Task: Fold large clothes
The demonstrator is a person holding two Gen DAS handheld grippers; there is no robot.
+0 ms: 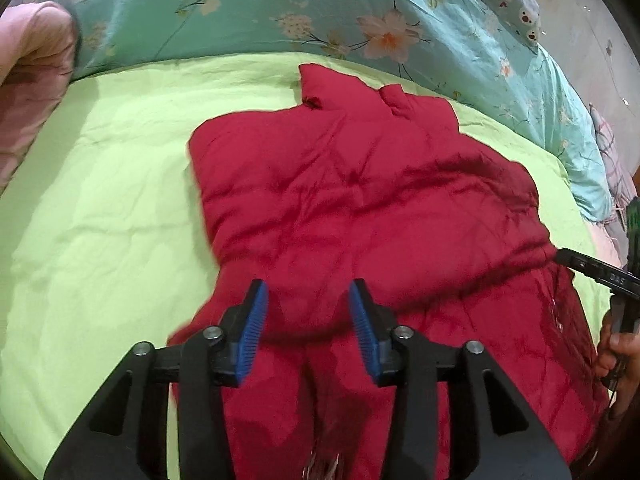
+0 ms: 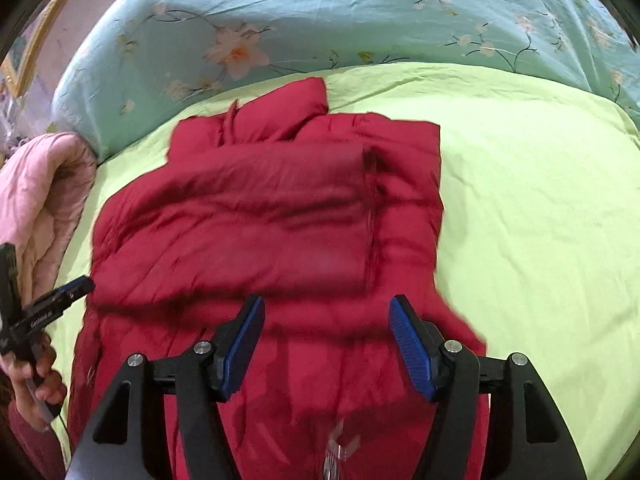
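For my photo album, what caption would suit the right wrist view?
Open right gripper poised over a red puffer jacket, sleeve folded across, on a lime-green bedsheet.

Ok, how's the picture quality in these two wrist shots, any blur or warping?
Left wrist view: strong fisheye bending with dark corners; the red jacket is soft-edged, the left gripper sharp. Right wrist view: same curvature; the folded sleeve is smeared, the right gripper crisp. Lighting is even, without glare.
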